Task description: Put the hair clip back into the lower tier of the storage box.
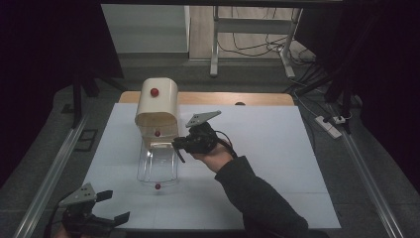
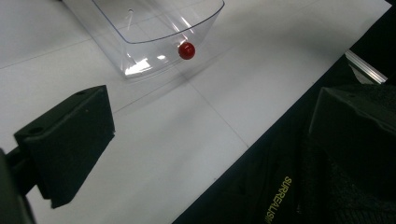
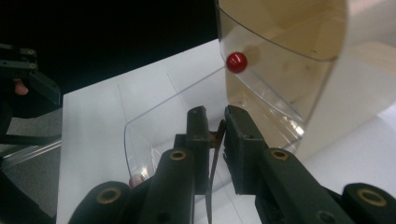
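Note:
A cream box point(image 1: 157, 101) with a rounded top and a red knob point(image 1: 154, 92) stands at the back of the white mat. A clear plastic drawer with a red knob point(image 3: 236, 61) sticks out of its front. Lower down, a second clear tray point(image 1: 157, 171) with its own red knob point(image 1: 157, 186) reaches toward the near side. My right gripper point(image 1: 177, 144) is at this tray's right wall. Its jaws are shut on the thin clear wall point(image 3: 214, 154), seen edge-on. My left gripper point(image 1: 111, 208) rests at the mat's near left corner, open and holding nothing, with the tray's knob point(image 2: 187, 50) ahead of it.
The white mat point(image 1: 267, 148) covers a wooden table. Metal rails point(image 1: 49, 178) run along both sides. A desk frame and cables point(image 1: 252, 44) stand beyond the far edge. A dark sleeve point(image 1: 257, 198) crosses the mat's near right part.

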The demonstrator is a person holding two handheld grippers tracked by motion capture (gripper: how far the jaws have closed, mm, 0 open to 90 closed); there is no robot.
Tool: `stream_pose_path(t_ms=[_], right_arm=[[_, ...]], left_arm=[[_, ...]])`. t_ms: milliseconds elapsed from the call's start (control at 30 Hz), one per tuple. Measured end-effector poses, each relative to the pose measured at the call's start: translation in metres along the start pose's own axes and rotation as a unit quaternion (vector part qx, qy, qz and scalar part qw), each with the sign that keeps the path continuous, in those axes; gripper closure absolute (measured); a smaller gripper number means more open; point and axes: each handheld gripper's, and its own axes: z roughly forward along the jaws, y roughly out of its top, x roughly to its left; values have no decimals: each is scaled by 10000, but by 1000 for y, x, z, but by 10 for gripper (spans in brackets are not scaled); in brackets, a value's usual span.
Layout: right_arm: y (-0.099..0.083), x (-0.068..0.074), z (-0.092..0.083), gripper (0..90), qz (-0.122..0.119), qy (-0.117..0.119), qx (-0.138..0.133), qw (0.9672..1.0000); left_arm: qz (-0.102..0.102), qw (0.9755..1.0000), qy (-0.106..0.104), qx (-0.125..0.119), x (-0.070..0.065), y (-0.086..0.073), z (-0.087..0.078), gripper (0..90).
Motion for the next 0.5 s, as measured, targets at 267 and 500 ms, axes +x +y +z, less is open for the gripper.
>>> stream_pose_path(t_ms=[267,500], right_arm=[[4,5,14,794,-67,54,-15,10000],[7,9,27,793,-123,81,-23,9999]], left_arm=[[-17,10000,-7,-9,0,0,0,3],[-20,10000,-10,-9,1,0,0,3]])
